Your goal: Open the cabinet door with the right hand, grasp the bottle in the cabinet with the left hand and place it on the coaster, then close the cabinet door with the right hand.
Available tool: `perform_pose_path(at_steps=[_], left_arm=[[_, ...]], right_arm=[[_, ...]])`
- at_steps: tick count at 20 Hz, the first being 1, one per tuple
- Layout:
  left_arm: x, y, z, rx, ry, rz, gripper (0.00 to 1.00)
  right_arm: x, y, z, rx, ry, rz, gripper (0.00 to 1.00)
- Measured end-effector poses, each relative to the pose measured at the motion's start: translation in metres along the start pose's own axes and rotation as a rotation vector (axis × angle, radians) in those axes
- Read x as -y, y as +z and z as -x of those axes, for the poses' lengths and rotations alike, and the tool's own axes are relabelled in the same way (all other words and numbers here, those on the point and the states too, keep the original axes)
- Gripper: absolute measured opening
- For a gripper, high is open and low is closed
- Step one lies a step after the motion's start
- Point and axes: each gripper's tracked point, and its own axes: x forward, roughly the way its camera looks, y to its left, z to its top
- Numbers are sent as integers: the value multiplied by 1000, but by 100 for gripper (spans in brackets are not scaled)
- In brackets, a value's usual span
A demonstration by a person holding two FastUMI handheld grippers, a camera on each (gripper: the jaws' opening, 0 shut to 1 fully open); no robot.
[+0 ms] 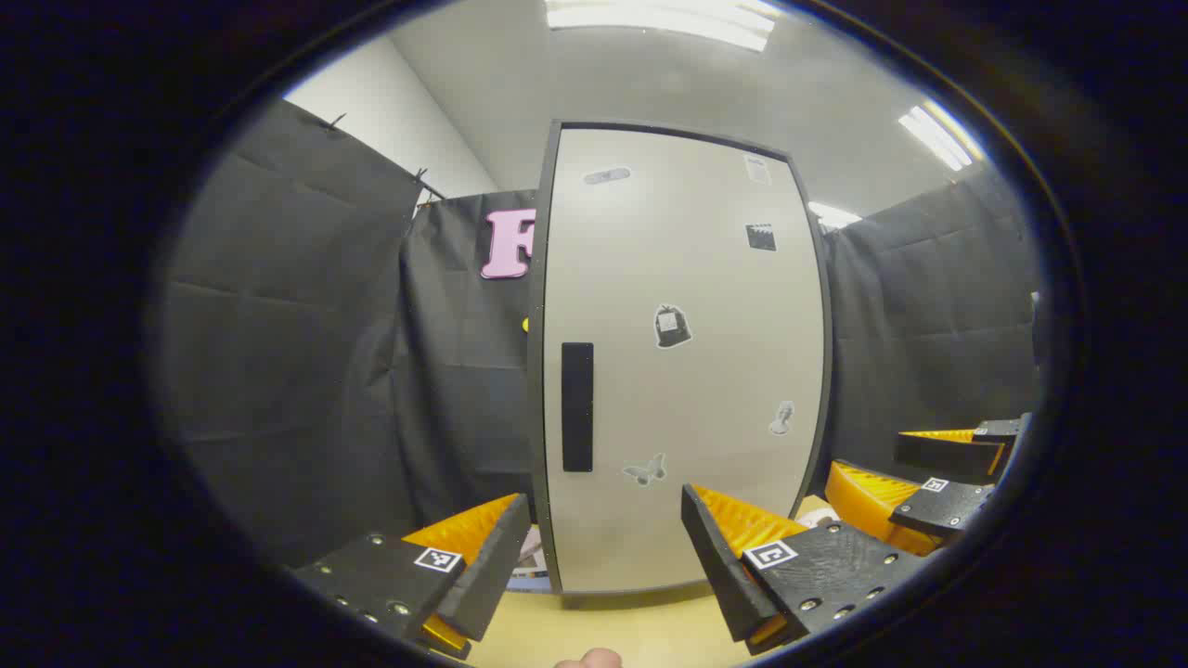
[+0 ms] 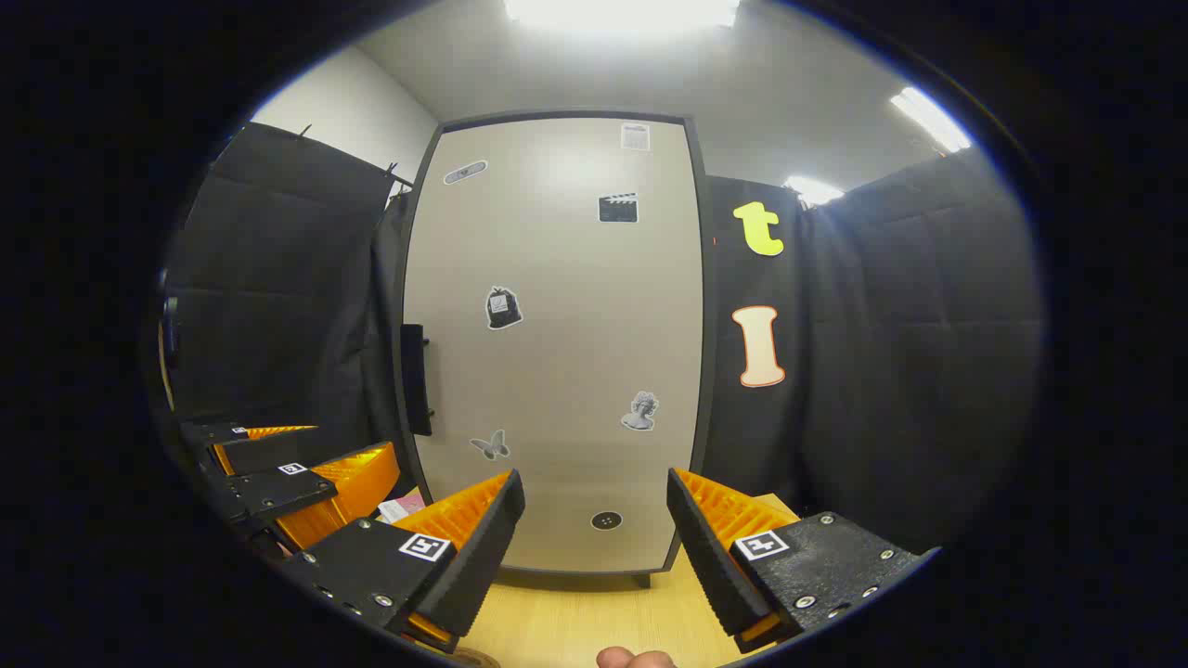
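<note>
We face the shut cabinet door (image 2: 557, 343) on the table (image 2: 575, 622), bottle presumably hidden behind it. Both left tongs (image 1: 603, 547) and right tongs (image 2: 594, 538) gape wide, empty. Its slim handle (image 2: 414, 378) sits at the door's far edge; we could slip off it.

The cabinet door (image 1: 682, 362) stands shut in front of me, so I cannot see anything inside the cabinet. In the left gripper view, something small and printed (image 1: 531, 557) lies on the tabletop (image 1: 640, 626) at the door's lower left corner, but my left jaw and the door edge cover most of it, and I cannot tell what it is. The right gripper (image 1: 914, 492) is cut by the edge there. In the right gripper view, a pink and white thing (image 2: 401, 507) is half hidden behind the left gripper (image 2: 306, 464). The stickers (image 2: 503, 308) on the door are too small for me to read.
</note>
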Motion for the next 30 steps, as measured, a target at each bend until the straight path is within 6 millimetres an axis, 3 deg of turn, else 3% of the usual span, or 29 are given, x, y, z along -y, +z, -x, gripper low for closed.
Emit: perform_pose_path(at_steps=[17, 30], left_arm=[[19, 6, -16, 5, -2, -9, 94], [14, 4, -21, 5, 33, -7, 94]], right_arm=[[14, 10, -21, 5, 18, -33, 95], [10, 16, -33, 15, 31, -31, 95]])
